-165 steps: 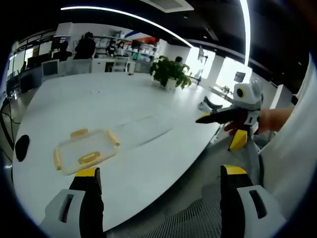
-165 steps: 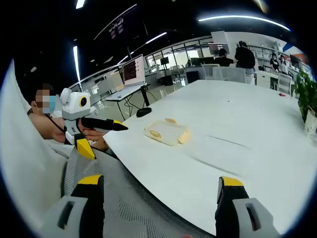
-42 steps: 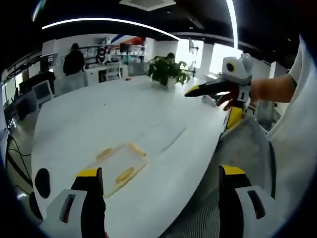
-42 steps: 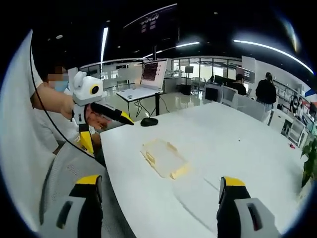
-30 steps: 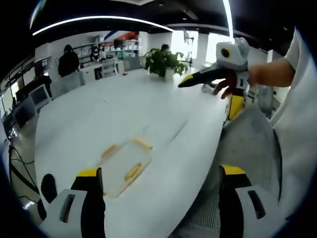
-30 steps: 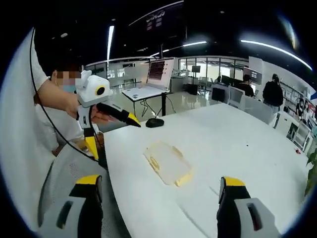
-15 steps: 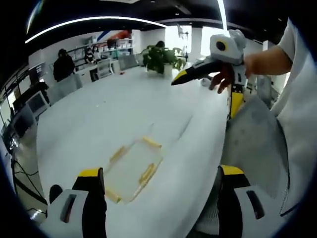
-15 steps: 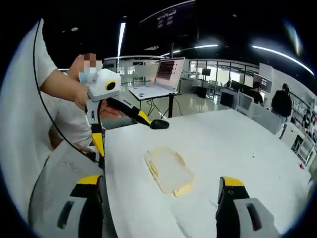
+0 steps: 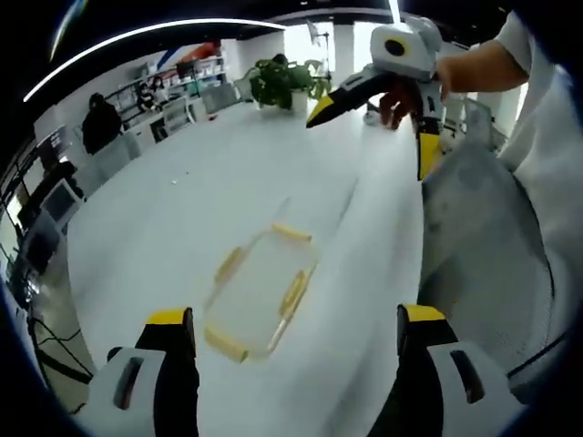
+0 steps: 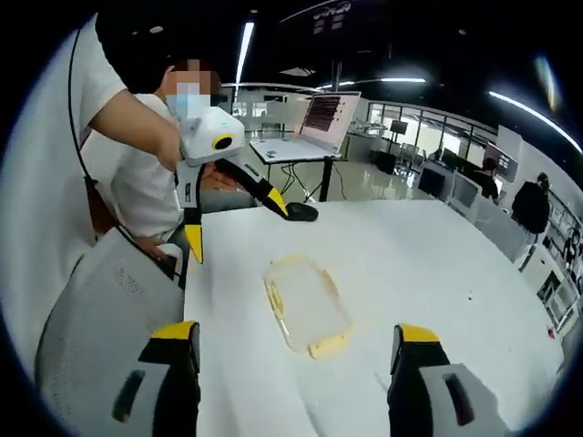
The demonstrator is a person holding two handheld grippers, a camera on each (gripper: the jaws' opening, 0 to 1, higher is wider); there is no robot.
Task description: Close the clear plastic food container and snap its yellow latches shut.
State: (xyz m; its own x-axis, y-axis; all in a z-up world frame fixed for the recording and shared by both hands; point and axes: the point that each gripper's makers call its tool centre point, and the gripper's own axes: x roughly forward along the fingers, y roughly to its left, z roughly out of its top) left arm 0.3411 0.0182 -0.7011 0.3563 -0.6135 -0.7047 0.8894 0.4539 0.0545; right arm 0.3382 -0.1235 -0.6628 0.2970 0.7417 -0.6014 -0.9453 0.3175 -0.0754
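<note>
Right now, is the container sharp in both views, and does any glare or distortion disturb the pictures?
Left gripper view: the container is slightly soft, the table edge bends. Right gripper view: container clearer, ceiling lights streak, the edges curve.

Too blurred to call: the clear plastic food container's [image 9: 260, 293] yellow latches [image 10: 327, 346] never showed whether they were snapped.
</note>
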